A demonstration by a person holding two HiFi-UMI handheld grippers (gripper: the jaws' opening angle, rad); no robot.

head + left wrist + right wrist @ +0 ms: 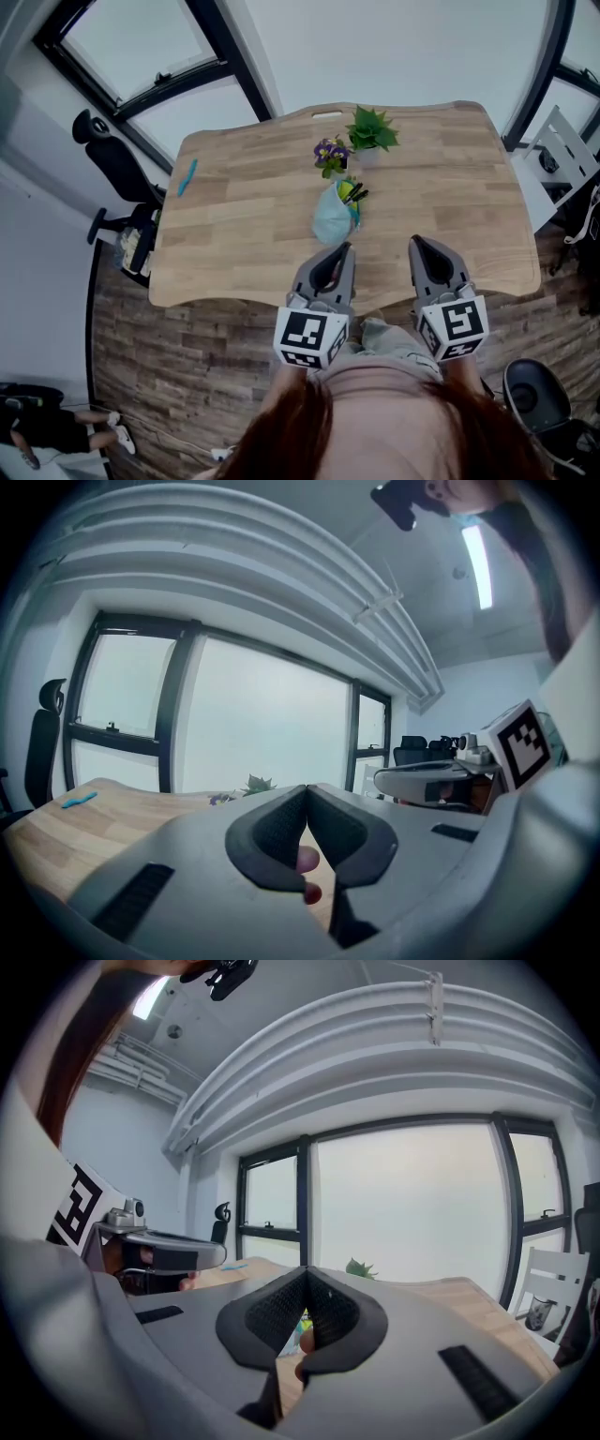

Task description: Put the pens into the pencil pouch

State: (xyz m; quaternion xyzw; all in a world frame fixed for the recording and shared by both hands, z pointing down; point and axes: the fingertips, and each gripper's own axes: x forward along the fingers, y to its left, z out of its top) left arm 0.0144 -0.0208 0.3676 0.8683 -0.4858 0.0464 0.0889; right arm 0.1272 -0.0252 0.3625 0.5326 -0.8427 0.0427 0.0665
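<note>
Two grippers poise at the near side of a wooden table [234, 216], nearer the person than the light blue pencil pouch [331, 216] at its middle. The left gripper [342, 251] is clenched with nothing between its pads, and the left gripper view shows the jaws meeting tip to tip. The right gripper [418, 247] is likewise clamped on nothing.

Several pens [354, 194], green and dark, already poke from the far end of the pouch. 1 blue pen [187, 176] lies alone well to the left of the pouch, close to the table's edge, and it looks like the piece left to collect.

The risks start with that pen. It is thin and lies flat on smooth wood, so pads that close too high may skate over it. A sideways nudge from jaws that have not opened could roll it off the edge.

The pouch poses the second hazard. It is soft, unsupported and already crowded at the mouth. A pen pushed in 1-handed could shove the pouch along the wood or lever the other pens out.

2 potted plants, 1 purple-flowered [330, 154] and 1 green [372, 131], stand just beyond the pouch, and a sliding pouch or a swinging gripper could tip them.
</note>
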